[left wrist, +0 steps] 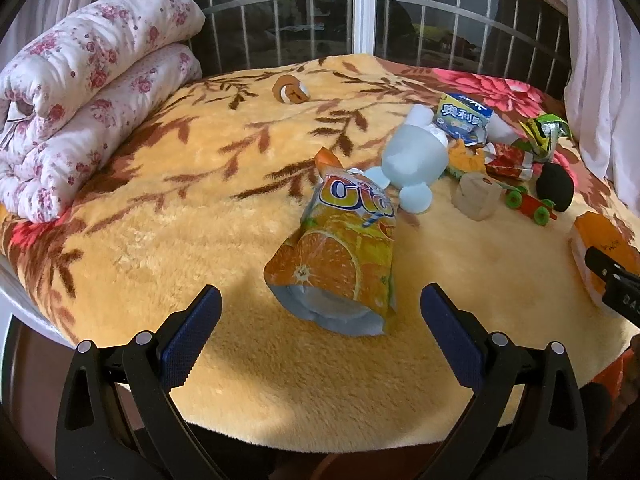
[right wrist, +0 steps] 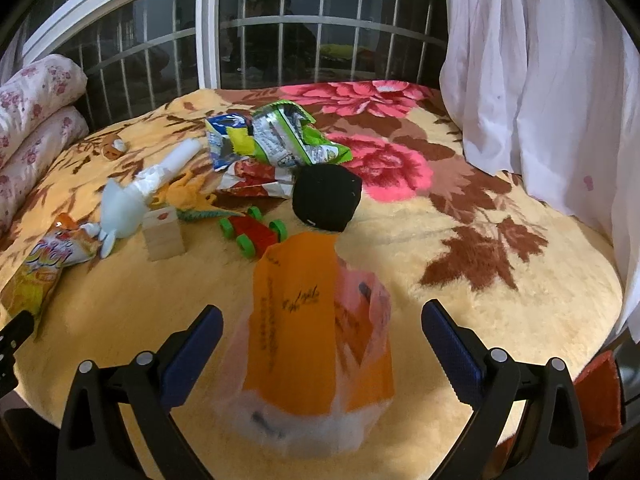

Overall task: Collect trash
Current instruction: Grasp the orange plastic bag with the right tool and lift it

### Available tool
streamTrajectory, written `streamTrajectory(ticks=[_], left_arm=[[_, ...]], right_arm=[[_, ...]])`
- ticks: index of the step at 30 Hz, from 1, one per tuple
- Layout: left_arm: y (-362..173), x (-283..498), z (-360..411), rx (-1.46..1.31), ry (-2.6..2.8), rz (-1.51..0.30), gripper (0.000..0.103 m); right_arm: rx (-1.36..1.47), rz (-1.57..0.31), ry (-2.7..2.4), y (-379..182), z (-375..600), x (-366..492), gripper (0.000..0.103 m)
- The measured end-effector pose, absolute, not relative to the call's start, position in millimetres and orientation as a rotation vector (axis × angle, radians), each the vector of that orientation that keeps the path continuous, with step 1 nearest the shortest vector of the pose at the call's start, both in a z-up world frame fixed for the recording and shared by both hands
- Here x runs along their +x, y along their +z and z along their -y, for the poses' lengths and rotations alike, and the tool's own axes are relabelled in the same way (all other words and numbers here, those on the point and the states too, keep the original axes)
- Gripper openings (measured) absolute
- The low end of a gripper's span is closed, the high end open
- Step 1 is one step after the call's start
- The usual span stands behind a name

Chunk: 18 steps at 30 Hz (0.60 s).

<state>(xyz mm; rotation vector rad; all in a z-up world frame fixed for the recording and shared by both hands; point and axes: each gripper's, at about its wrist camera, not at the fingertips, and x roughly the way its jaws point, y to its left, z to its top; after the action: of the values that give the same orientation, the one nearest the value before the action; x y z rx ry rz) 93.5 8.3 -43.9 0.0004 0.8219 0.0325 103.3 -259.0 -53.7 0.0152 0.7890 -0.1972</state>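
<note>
My left gripper [left wrist: 320,308] is open, its jaws either side of the bottom end of an orange juice pouch [left wrist: 340,248] lying on the blanket; the pouch also shows at the left of the right wrist view [right wrist: 44,272]. My right gripper [right wrist: 322,320] is open around an orange-and-clear plastic bag [right wrist: 316,344], which lies between the jaws; the bag also shows in the left wrist view [left wrist: 600,248]. Further back lie a blue wrapper [right wrist: 224,140], a green wrapper [right wrist: 292,136] and a red-and-white wrapper [right wrist: 256,180].
On the yellow flowered blanket [left wrist: 160,240] are a pale blue plush toy [left wrist: 416,160], a wooden block [right wrist: 164,236], a red toy car with green wheels [right wrist: 256,232], a black hat [right wrist: 326,196] and a toy dinosaur [right wrist: 196,200]. A folded floral quilt [left wrist: 80,92] lies at the left. Barred window behind, white curtain [right wrist: 540,80] at the right.
</note>
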Motion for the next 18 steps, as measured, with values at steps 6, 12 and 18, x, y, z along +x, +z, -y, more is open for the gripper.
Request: streamTrajectory(ticks=[6, 12, 18], left_arm=[[-47, 97, -9, 0.01, 0.042, -0.828, 0.097], [-51, 100, -13, 0.002, 0.05, -0.839, 0.097], [-51, 99, -14, 0.007, 0.047, -0.836, 0.097]], right_arm=[[0.035, -0.833, -0.205, -72, 265, 126, 0.098], [0.069, -0.834, -0.161, -84, 270, 134, 0.095], [0.046, -0.823, -0.105, -83, 264, 126, 0.04]])
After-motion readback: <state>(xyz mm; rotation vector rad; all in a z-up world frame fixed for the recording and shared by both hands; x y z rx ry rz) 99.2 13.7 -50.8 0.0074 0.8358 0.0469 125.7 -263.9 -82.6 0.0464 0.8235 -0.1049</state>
